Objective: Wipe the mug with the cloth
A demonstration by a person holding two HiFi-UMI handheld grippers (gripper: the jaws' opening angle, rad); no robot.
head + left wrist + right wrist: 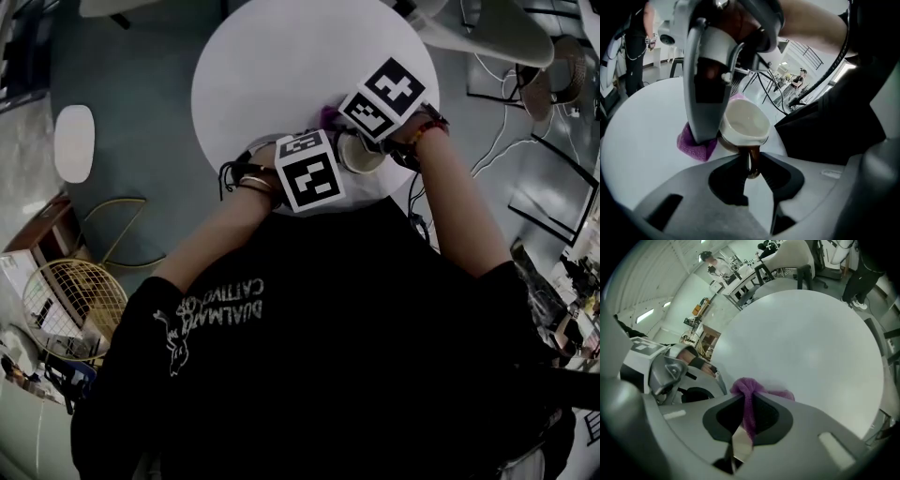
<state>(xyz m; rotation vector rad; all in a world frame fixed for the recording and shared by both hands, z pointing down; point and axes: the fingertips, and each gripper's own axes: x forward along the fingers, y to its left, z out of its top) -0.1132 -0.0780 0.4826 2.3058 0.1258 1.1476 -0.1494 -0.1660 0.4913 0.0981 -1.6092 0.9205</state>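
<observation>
Your left gripper (750, 165) clamps the mug (743, 125) by its handle, near the table's (811, 343) near edge; your right gripper (750, 401) pinches the cloth (745, 386) just beside the mug's wall, opposite the handle.

left gripper (752, 169): mug (745, 124) handle between jaws, body just ahead | right gripper (749, 416): cloth (751, 391) between jaws, bunched ahead of tips | cloth just left of mug, seen from left gripper | table (811, 333) beneath both
</observation>
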